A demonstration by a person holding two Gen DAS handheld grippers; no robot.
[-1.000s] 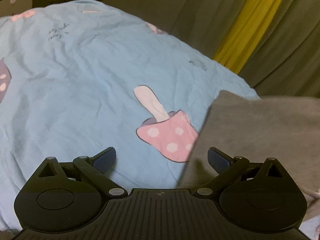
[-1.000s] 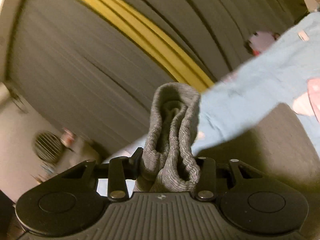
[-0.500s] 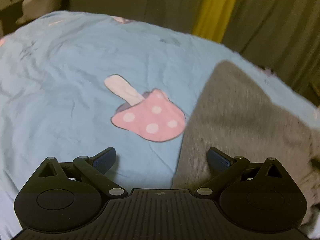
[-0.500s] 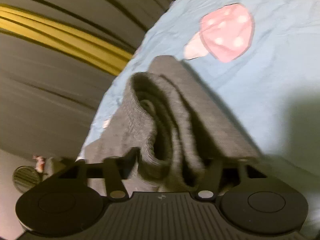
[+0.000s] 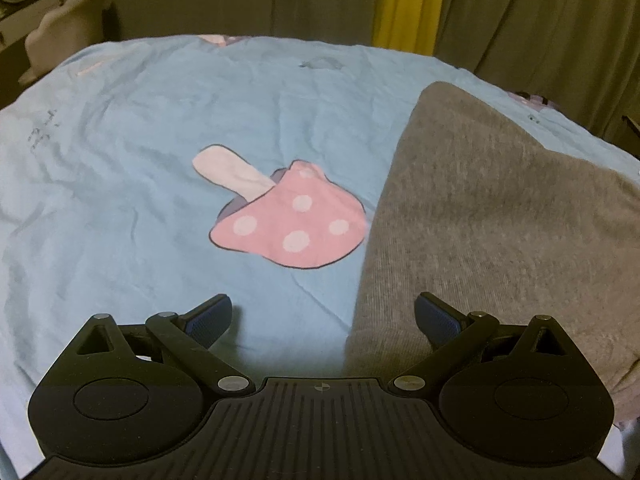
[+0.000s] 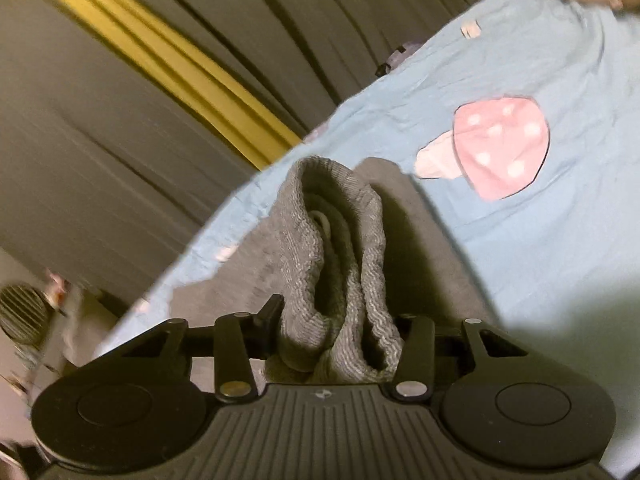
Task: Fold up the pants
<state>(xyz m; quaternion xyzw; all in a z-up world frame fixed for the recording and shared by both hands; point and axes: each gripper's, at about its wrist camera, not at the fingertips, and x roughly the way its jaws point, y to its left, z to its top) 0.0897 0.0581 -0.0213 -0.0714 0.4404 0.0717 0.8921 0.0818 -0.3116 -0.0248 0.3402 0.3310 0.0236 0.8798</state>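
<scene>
we have the grey pants [image 5: 492,216] lying on the blue mushroom-print bed sheet [image 5: 168,128], filling the 3 o'clock side of the left wrist view, their long edge just beside the pink mushroom [image 5: 292,220]. our right hand-held gripper [image 6: 338,340] has a thick bunched roll of ribbed grey pants fabric between its pads; its jaws have just been closing on that bunch and we judge it gripped. our left hand-held gripper [image 5: 323,316] stands wide with nothing in it, hovering over the pants' edge at 6 o'clock. to do this fold well, we should carry the bunch low across the flat layer, line its edge with the edge beneath, and let go only once it rests. the free gripper could pin or smooth the lower layer so it does not drag.
</scene>
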